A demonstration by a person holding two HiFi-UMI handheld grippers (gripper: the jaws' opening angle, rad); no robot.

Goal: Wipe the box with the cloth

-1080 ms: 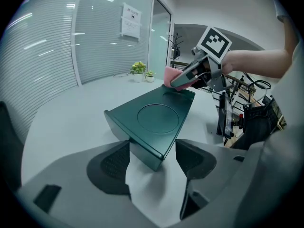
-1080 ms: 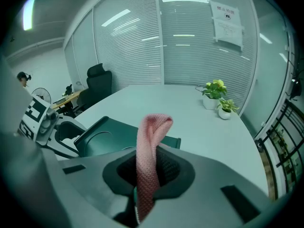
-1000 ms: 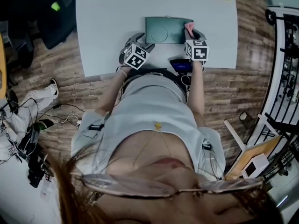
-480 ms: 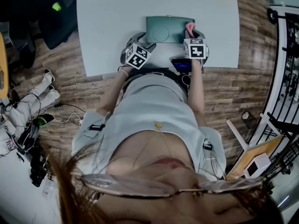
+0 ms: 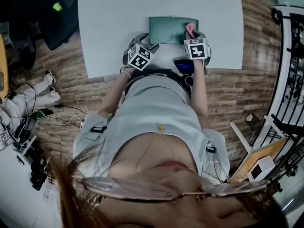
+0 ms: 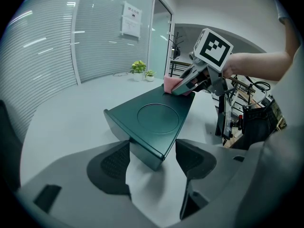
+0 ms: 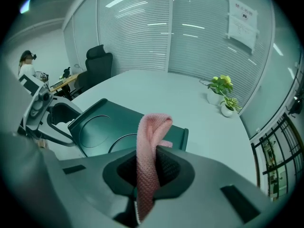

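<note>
Clenching the pink cloth (image 7: pixel 151 141) in my right gripper (image 7: pixel 147 171) at the frame-right end of the box (image 5: pixel 166 31); its long axis runs frame-left toward my left gripper (image 6: pixel 152 161), jaws apart astride a corner.

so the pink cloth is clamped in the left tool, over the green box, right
Not the left: the pink cloth is clamped in the right tool, over the green box, as the right gripper view shows. The left tool stands open at the box's corner.
</note>
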